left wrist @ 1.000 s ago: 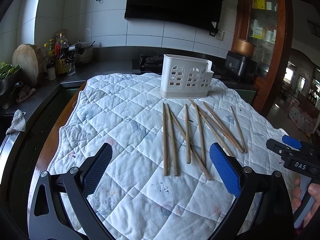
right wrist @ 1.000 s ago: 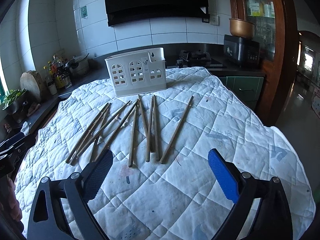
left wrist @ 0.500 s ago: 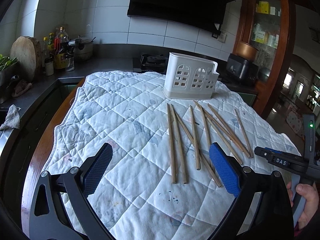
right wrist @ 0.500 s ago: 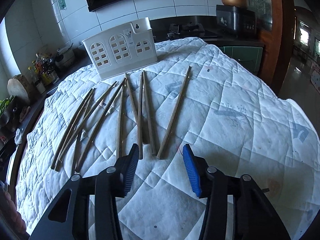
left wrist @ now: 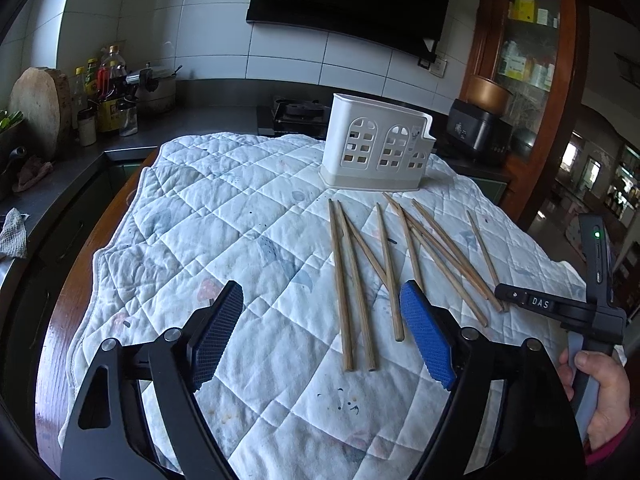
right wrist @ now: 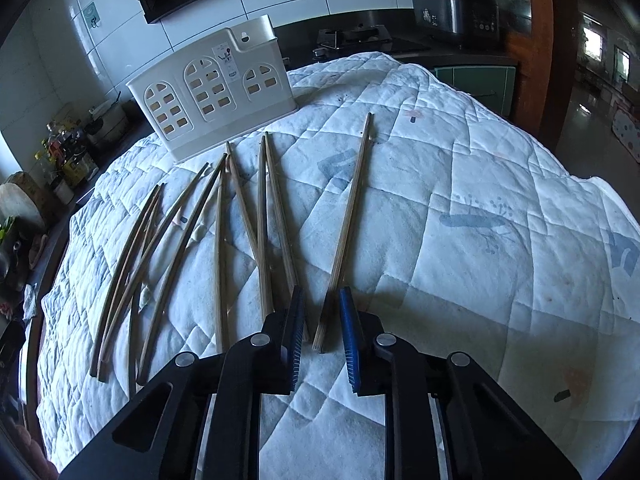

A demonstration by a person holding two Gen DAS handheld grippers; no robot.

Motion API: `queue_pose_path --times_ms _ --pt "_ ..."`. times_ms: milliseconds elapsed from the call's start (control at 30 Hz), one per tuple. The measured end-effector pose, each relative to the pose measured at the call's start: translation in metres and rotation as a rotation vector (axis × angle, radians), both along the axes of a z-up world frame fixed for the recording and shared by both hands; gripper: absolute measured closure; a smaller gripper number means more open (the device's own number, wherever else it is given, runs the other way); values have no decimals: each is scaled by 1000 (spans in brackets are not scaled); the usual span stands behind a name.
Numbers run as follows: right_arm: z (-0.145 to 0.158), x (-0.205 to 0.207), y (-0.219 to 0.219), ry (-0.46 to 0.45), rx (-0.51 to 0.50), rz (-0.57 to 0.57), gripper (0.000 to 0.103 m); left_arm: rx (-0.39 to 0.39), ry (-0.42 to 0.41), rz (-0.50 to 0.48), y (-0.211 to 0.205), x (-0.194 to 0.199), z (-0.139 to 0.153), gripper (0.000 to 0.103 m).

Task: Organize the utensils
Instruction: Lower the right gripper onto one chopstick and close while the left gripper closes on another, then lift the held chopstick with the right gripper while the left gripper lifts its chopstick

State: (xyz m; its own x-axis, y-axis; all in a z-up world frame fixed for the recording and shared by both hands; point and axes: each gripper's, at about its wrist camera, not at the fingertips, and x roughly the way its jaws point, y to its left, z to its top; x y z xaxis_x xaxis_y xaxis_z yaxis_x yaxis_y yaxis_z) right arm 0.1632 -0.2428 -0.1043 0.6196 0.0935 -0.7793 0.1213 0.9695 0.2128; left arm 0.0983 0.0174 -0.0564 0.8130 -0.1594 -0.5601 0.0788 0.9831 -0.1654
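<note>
Barely started: I am closing in on the first chopstick while the holder is standing empty as far as I can see.

I am narrowing the right claw (right wrist: 320, 322) around the near end of the lone chopstick (right wrist: 350, 216), the one lying farthest from the holder (right wrist: 212, 92) to its right; its pads are not yet pressing. All the other chopsticks (left wrist: 384, 268) are lying loose on the quilt (left wrist: 224, 216) over the table, just in front of the holder. The left claw (left wrist: 320, 332) is also closing, with nothing between its jaws.

right claw (right wrist: 323, 312) has dropped, closing around the lone chopstick (right wrist: 349, 232).
</note>
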Motion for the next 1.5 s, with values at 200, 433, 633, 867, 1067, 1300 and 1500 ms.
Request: queue_pose_path --times_ms 200,433,633,867,1067,1300,1500 --pt "-4 2 -3 5 -27 -19 94 12 37 -59 -14 8 -5 37" --pt "-2 0 -11 -7 -7 -20 96 41 95 -148 -41 24 -18 51" --pt "-4 -3 -18 -8 19 -15 96 60 144 -195 -58 40 -32 64" --pt "-5 -4 -21 -12 35 -8 96 57 185 -216 -65 57 -43 78" --pt "-6 -5 -23 -17 48 -3 96 52 208 -207 -64 63 -49 86" --pt "-6 -6 -23 -19 55 -3 96 62 217 -200 -65 64 -52 86" --pt "-6 -6 -22 -20 43 -2 97 75 227 -199 -67 67 -55 87"
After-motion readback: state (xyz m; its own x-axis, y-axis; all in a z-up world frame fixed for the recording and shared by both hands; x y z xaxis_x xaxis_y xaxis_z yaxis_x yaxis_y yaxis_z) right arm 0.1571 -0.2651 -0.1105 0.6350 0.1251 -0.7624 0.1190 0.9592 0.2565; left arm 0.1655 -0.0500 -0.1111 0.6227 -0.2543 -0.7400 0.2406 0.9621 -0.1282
